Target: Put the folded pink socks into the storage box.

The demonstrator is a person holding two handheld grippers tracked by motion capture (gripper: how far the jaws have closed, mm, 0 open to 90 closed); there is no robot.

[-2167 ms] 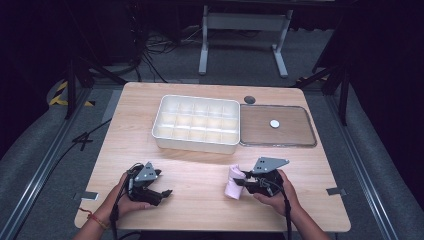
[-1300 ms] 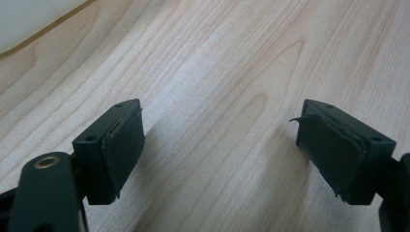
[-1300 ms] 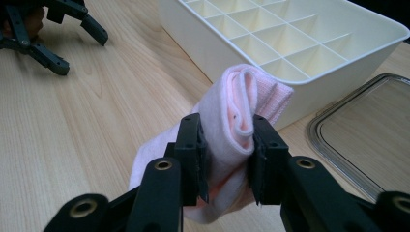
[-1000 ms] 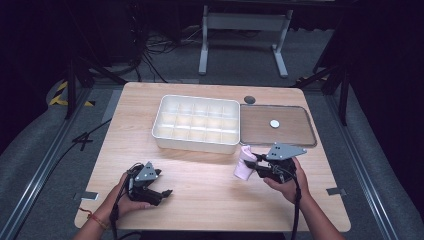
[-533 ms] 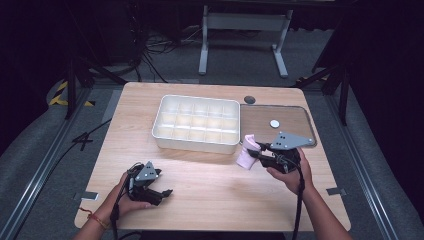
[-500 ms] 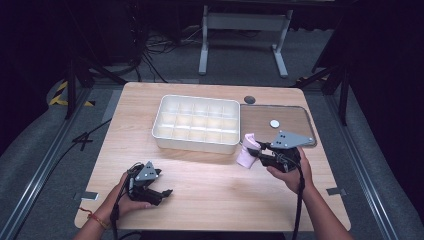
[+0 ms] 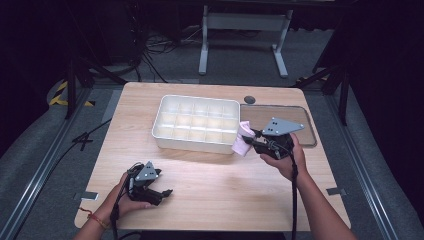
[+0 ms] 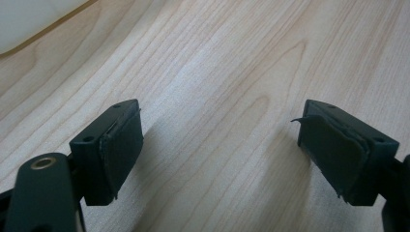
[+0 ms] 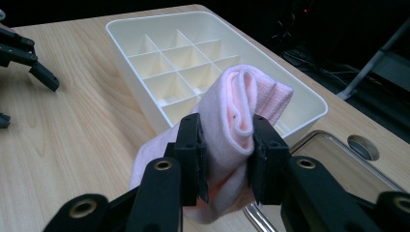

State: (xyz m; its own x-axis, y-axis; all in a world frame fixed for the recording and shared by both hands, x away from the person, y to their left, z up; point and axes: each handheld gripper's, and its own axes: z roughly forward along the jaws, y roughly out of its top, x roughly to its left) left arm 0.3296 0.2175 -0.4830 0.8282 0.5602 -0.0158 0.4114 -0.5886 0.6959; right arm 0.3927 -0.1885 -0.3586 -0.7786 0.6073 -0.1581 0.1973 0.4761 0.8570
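Right gripper (image 7: 251, 140) clamped on a folded pink cloth (image 9: 237, 121), held in the air just at the right end of the white divided tray (image 7: 165, 112), near the table's (image 7: 225, 200) right edge. Cloth hangs below the jaws. Left gripper (image 7: 162, 192) sits low by the near left corner, jaws wide apart, nothing between them, bare wood underneath.

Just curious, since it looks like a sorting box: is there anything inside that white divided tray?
The white divided tray has bare compartments wherever they show. The pink cloth, clamped in the right gripper, hides part of the nearest cells.
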